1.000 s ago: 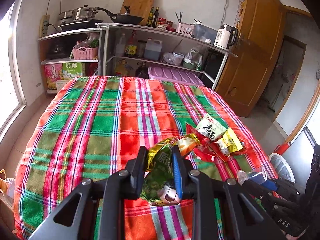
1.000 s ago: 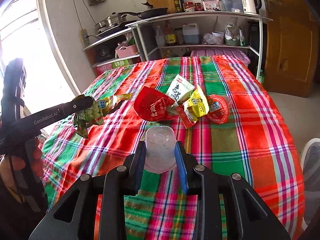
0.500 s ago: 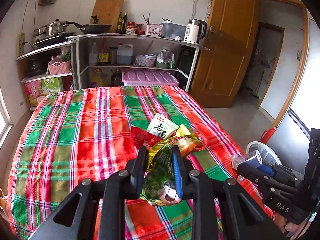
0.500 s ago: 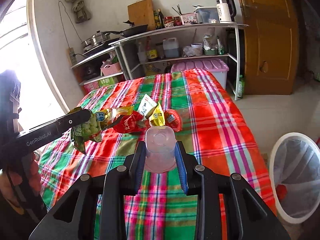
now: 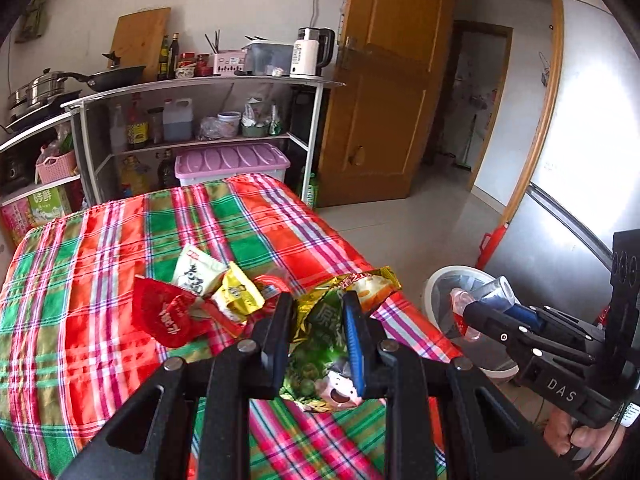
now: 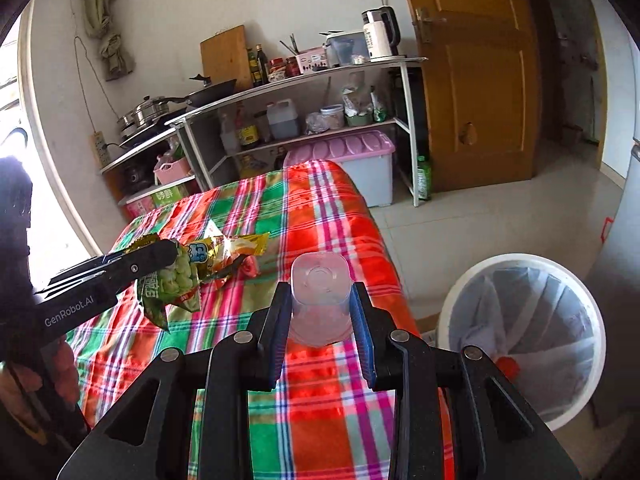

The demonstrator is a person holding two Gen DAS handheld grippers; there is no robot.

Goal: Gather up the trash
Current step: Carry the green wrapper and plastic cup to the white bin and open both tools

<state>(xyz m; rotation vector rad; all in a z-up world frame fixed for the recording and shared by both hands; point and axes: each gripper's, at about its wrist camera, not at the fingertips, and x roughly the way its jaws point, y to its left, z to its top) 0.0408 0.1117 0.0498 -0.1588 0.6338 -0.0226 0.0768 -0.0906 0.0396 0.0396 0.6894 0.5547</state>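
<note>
My left gripper (image 5: 318, 300) is shut on a crumpled green and gold snack bag (image 5: 326, 344), held in the air above the table's right side. The same bag (image 6: 180, 276) shows in the right wrist view, pinched in that gripper (image 6: 172, 250). My right gripper (image 6: 322, 292) is shut on a clear plastic bottle (image 6: 320, 300), bottom end forward, near the table's right edge. From the left wrist view the bottle (image 5: 480, 296) hangs over the white bin (image 5: 444, 280). Several wrappers lie on the plaid cloth (image 5: 92, 320): a red one (image 5: 164, 316), a white one (image 5: 196, 272), a yellow one (image 5: 236, 296).
The white bin (image 6: 520, 336) with a plastic liner stands on the floor right of the table (image 6: 336, 220). Behind are metal shelves (image 5: 200, 120) with pots, bottles, a kettle, and a lilac-lidded box (image 5: 232, 160). A wooden door (image 5: 384, 112) stands open at the right.
Both grippers have swung right and risen a little, each with its load. The bin has come into full view at the right, and the table now lies to the left.
</note>
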